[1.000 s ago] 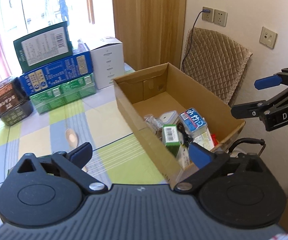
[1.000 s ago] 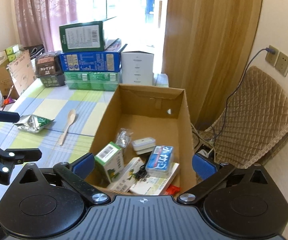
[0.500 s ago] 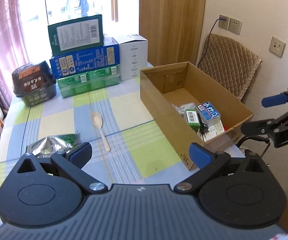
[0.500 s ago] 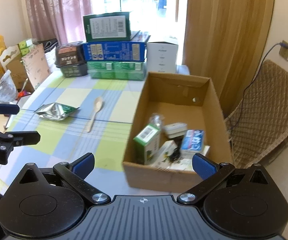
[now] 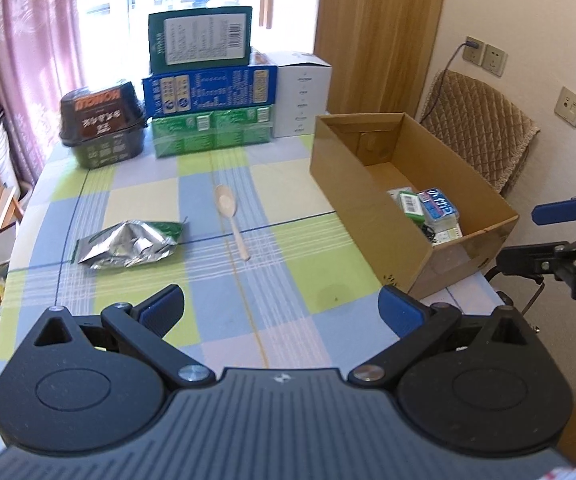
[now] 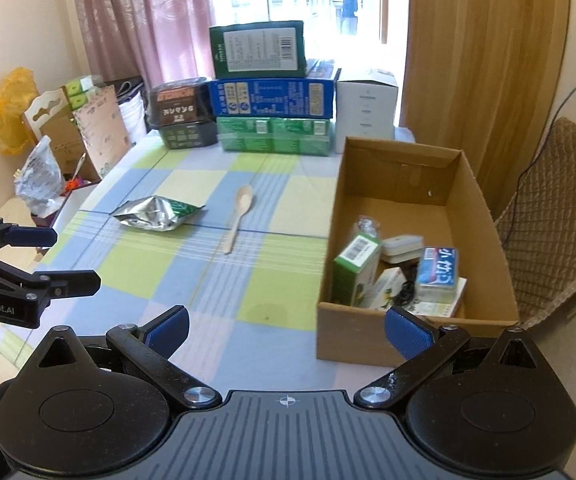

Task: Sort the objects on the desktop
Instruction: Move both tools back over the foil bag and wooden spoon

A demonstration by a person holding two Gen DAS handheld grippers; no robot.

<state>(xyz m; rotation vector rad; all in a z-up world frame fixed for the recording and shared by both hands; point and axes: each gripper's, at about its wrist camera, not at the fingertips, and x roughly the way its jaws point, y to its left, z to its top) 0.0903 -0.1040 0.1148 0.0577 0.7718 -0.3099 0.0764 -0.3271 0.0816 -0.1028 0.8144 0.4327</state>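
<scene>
Both grippers' fingers gape wide, empty; only right wrist shows the yellow bag (image 6: 7, 114).

A tabletop (image 6: 223, 280) covered in a check of pale blue, lime green and cream with thin white stripes. A plain brown cardboard box (image 6: 484, 216) holds a green-and-white carton (image 6: 354, 270) and a blue packet (image 6: 438, 270). A silver foil pouch (image 6: 155, 214) with a green printed end. A pale beige spoon (image 6: 237, 220). Black gripper fingers (image 6: 167, 330) carry blue pads. Pink patterned curtains (image 6: 143, 20).
</scene>
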